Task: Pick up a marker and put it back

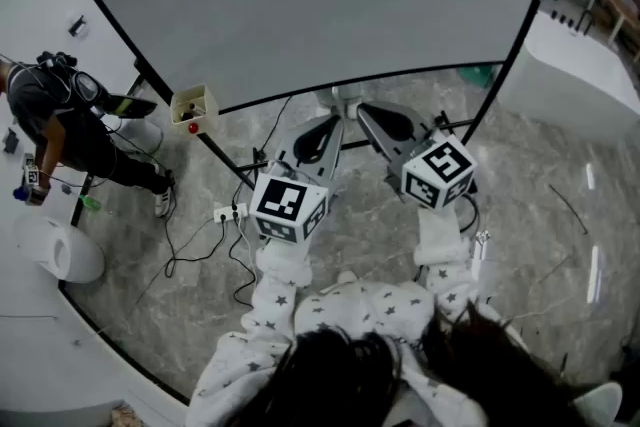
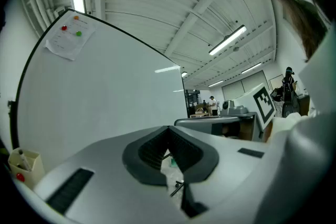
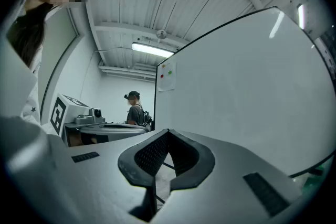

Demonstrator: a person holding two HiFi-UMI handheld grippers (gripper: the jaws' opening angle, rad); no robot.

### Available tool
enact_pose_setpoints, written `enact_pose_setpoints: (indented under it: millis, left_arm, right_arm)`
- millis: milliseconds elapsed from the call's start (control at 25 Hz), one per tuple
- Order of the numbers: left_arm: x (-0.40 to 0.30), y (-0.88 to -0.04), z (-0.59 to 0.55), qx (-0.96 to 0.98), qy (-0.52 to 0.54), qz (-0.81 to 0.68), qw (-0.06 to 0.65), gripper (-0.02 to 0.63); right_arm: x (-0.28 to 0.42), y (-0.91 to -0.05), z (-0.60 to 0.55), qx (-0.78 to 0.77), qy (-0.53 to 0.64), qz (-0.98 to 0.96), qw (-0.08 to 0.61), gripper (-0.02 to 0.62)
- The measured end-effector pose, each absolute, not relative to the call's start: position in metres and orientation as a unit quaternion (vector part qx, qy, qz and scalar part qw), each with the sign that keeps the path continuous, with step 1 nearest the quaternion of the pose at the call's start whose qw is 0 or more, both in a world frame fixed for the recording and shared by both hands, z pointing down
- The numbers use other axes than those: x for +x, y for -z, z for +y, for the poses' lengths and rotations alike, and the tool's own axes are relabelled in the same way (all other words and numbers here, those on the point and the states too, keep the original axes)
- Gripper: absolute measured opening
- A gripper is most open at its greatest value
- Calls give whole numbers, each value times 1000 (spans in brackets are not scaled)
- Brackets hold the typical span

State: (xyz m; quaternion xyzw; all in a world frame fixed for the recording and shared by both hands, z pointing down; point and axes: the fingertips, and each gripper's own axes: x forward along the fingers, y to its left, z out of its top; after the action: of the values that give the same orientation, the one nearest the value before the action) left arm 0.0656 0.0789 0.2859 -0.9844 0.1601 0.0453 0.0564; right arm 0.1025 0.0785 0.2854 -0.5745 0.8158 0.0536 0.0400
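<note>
1. Jaws of the left gripper (image 2: 169,135) are pressed together at the tips, with nothing between them.
2. The right gripper (image 3: 168,136) is likewise fully closed and empty.
3. Both grippers are held side by side, tips close together, pointing at the whiteboard (image 1: 330,5), which stands just ahead of them.
4. In the head view the left gripper (image 1: 333,125) and right gripper (image 1: 368,117) sit low, near the board's bottom edge.
5. The marker (image 2: 21,158) stands in a small open box (image 2: 29,165) fixed to the board, low and far to the left of the left gripper, well apart from it.
6. From the head view the box (image 1: 193,102) is left of both grippers, farther from the right one.
7. A sheet (image 2: 69,39) with coloured dots hangs on the board, high and left of the left gripper.
8. A person (image 3: 135,108) stands to the left of the right gripper, beyond the board's edge.
</note>
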Motion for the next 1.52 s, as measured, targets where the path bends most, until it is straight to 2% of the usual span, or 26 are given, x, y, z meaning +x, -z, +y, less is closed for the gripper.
enact_pose_setpoints:
  millis: [720,1080,1520]
  left_arm:
    - [-10,-296,-79,-940,-57,334,40,2]
    - [-74,-306,-142,-894,-65,443,20,2]
    - [-81,-342,-230,-884,-32,465,12,2]
  right_arm:
    - [24,-291,-88,-414,-54,908,25,6]
    - [-35,-304,-158,-320,-45,946,12,5]
    - [-33,-345,-256,-309,-38,950,33,6]
